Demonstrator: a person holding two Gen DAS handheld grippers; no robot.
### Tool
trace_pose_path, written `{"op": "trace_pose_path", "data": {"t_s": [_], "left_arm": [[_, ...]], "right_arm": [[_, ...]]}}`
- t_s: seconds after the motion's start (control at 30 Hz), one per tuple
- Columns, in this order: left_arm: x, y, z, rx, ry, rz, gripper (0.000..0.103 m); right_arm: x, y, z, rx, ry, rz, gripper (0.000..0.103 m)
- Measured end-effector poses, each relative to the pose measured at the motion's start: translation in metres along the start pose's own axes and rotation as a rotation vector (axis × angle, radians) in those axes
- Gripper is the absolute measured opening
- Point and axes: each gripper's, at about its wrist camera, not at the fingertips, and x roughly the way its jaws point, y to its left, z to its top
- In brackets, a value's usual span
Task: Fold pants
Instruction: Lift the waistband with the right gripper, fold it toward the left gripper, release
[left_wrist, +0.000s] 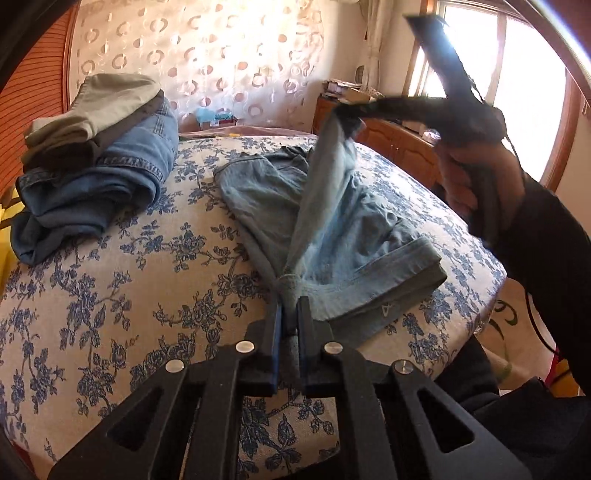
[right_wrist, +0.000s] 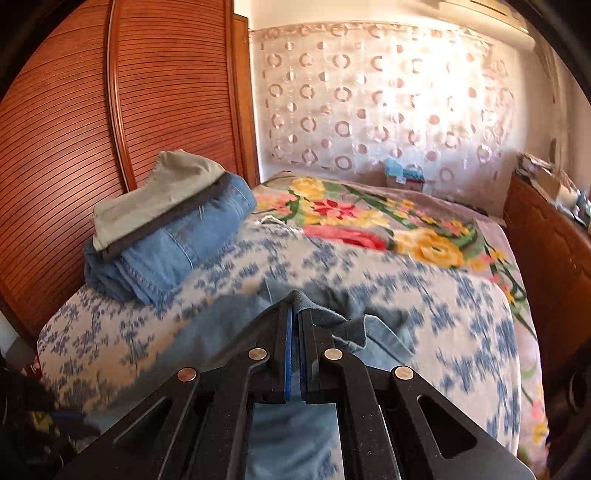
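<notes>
Light blue denim pants (left_wrist: 325, 221) lie partly folded on the floral bedsheet (left_wrist: 129, 288). My left gripper (left_wrist: 290, 295) is shut on a bunched edge of the pants near the bed's front. My right gripper (left_wrist: 345, 110) is shut on another edge and holds it lifted above the bed, so a taut flap of denim runs between the two. In the right wrist view the right gripper (right_wrist: 295, 306) pinches denim (right_wrist: 354, 328) between its blue pads, with more fabric hanging below.
A stack of folded pants (left_wrist: 99, 162), khaki on top of blue jeans, sits at the bed's far left; it also shows in the right wrist view (right_wrist: 166, 229). A wooden wardrobe (right_wrist: 110, 110) stands left, a wooden cabinet (right_wrist: 546, 258) right. A flowered blanket (right_wrist: 388, 221) covers the far bed.
</notes>
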Motion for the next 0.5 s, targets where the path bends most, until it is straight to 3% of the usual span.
{"op": "trace_pose_path", "data": {"t_s": [0.5], "left_arm": [[-0.006, 0.000, -0.010, -0.021, 0.007, -0.037, 0.008]], "right_arm": [[0.101, 0.044, 0.044, -0.084, 0.096, 0.088, 0.002]]}}
